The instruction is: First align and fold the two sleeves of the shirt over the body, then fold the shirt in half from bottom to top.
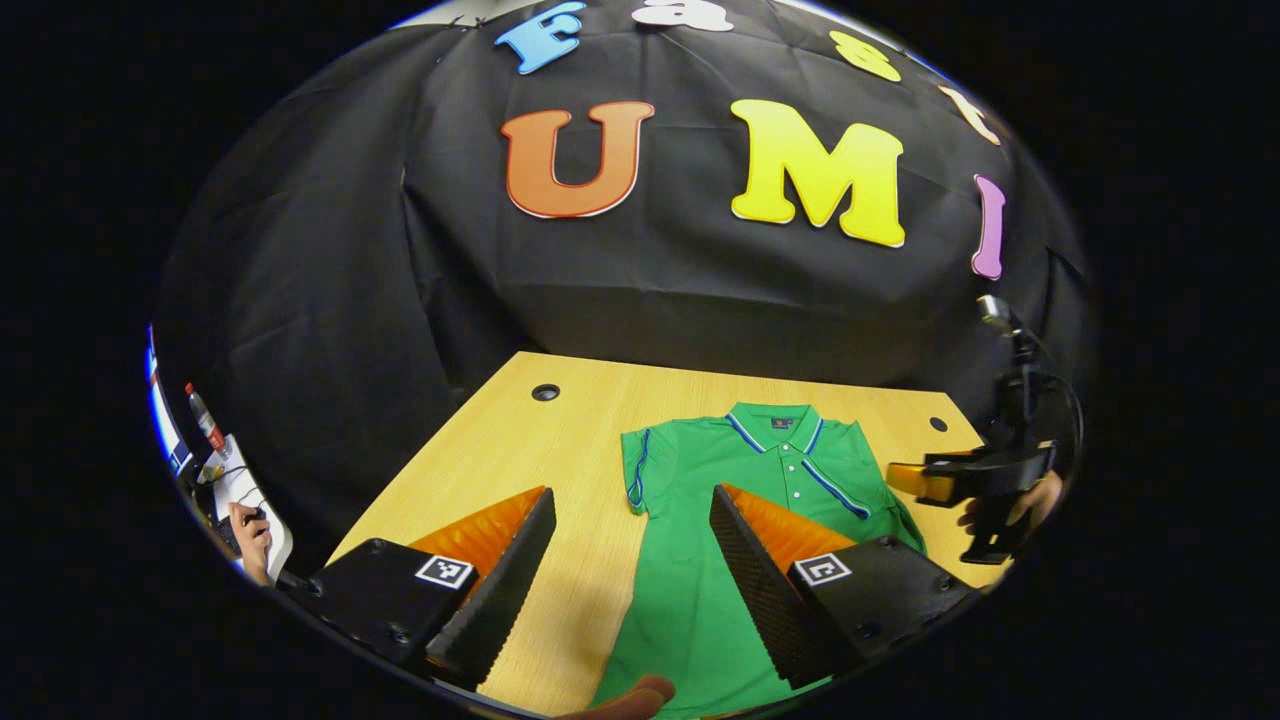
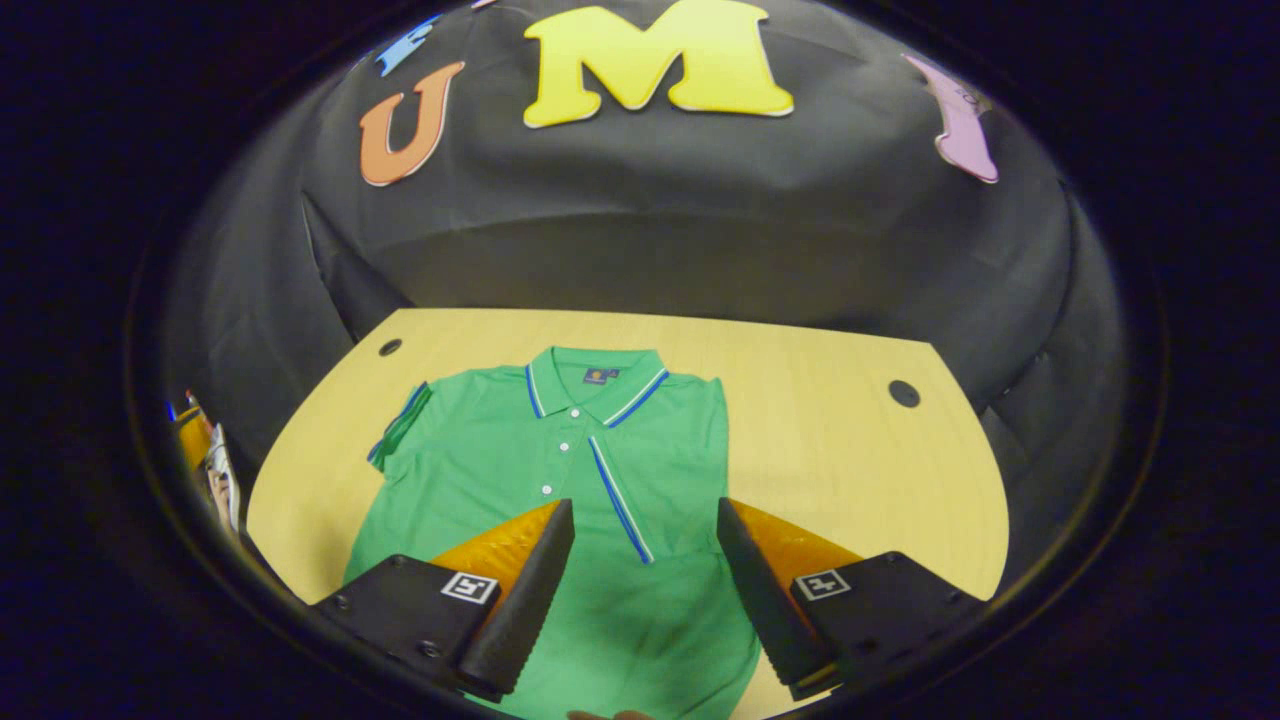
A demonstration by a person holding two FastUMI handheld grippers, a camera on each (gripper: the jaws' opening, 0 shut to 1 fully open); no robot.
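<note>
So the wooden worktop [image 2: 820, 420] has the green polo shirt [image 2: 560, 450] lying flat on it, collar toward the booth wall, hem toward the camera. Going by the right gripper view, the sleeve on the right of the picture looks already folded in, since that edge runs straight down from the shoulder with a blue-trimmed strip [image 2: 620, 500] lying diagonally across the chest. The other sleeve [image 2: 400, 425] is sticking out to the side, so I'd say one sleeve is done, one is left, and the bottom-to-top fold hasn't started. Left claw [image 1: 632, 545] is wide open, holding nothing, hanging over the shirt's near edge. Right claw [image 2: 645, 555] is the same deal, spread wide over the lower body of the shirt, gripping nothing.
</note>
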